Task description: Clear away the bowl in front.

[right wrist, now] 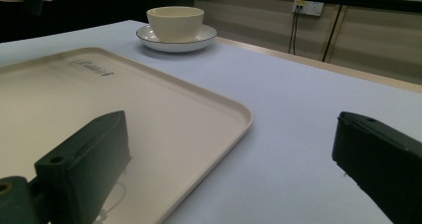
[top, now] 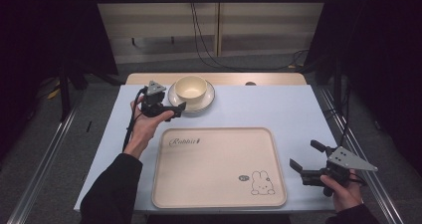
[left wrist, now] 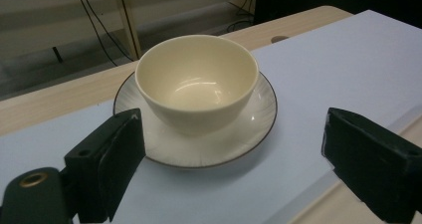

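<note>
Cream bowl (top: 190, 89) sits upright in a white saucer (top: 209, 100) at the far edge of the pale blue table (top: 278, 109), left of centre; bowl looks empty in the left gripper view. Left gripper (top: 171, 107) held just beside the saucer's near-left rim, jaws spread wide with nothing between them; whether a jaw tip touches the rim is hard to tell from above, and in its own view both jaws stand clear of it. Cream tray (top: 219, 196) with rabbit drawing and script lettering lies near the front edge, bare. Right gripper (top: 304, 156) hovers off the tray's right side, jaws wide apart, holding nothing. Lettering too small to read with certainty. Room beyond the table is dark, detail lost.
</note>
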A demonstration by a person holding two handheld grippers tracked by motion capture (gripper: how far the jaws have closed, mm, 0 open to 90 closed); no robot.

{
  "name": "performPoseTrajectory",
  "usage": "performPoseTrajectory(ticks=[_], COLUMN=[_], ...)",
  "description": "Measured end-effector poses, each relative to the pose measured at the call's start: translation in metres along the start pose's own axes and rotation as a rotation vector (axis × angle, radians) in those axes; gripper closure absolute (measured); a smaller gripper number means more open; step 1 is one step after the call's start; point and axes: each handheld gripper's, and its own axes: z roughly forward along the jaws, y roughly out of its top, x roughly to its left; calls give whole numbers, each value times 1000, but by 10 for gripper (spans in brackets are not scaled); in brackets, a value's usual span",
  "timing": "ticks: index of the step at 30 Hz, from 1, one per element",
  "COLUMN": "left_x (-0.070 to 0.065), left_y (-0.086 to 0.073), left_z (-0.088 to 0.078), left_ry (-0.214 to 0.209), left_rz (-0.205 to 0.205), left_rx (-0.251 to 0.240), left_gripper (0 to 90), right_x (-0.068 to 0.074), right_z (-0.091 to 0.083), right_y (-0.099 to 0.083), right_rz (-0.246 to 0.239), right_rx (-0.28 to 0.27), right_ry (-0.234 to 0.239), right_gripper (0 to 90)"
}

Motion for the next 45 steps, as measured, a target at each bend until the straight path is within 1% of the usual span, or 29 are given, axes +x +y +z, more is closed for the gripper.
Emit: performPoseTrajectory(ticks=[1,6,7,9,10,11,13,15,16,17,19,21,26,27,29,30,31,32,33,34,35,36,37,38,40,42,43,44,45], left_x=[3,10,14,15,17,20,22,26,26,30,31,35,38,39,40,43,43,43,44,45,45,46,45,43,42,41,41,41,40], left_y=[3,6,9,10,12,16,17,20,20,20,21,22,23,23,22,23,23,23,23,23,23,23,23,22,22,23,23,23,24], left_z=[6,17,22,25,28,33,35,43,43,49,52,60,70,73,78,81,81,83,83,84,86,87,89,94,96,101,102,106,110], left_ry=[12,35,55,65,78,87,80,95,95,105,116,130,133,128,116,106,106,111,110,112,111,111,112,123,124,133,128,128,142], left_rz=[-15,-10,-24,-35,-24,-38,-37,-43,-43,-49,-54,-43,-41,-46,-77,-84,-84,-107,-87,-92,-109,-102,-110,-110,-109,-124,-116,-146,-147], left_rx=[6,13,17,21,32,36,45,55,55,63,67,63,80,84,90,125,125,118,145,160,159,168,170,202,209,220,255,253,269], left_gripper=[103,107,107,132,131,133,139,140,143,149,148,162,179,179,184,194,201,210,210,226,226,230,236,240,252,261,260,260,227], right_x=[0,0,0,0,0,0,0,0,0,0,0,0,0,0,0,0,0,0,0,0,0,0,0,0,0,0,0,0,0], right_z=[0,0,0,0,0,0,0,0,0,0,0,0,1,1,0,0,0,0,0,0,0,0,1,0,1,1,1,1,1], right_y=[0,0,0,0,0,0,0,0,0,0,0,0,-1,-1,-1,-1,-1,-1,-1,-1,-1,-1,-1,-1,-1,-1,-1,-1,-1], right_rz=[5,2,5,7,7,7,5,2,1,3,6,14,9,10,12,12,11,3,3,7,7,7,2,5,7,5,4,4,4], right_rx=[2,0,1,5,3,2,3,2,2,2,3,-2,-3,-3,1,-1,-1,-2,-2,-1,-1,0,-1,-1,2,0,-1,-1,0], right_ry=[3,4,6,9,8,8,8,8,10,11,10,22,23,24,19,21,23,20,20,22,22,20,18,20,22,21,23,23,24], right_gripper=[12,11,12,12,12,12,12,12,12,12,12,12,12,12,10,10,10,10,10,10,10,10,10,10,10,10,10,10,10])
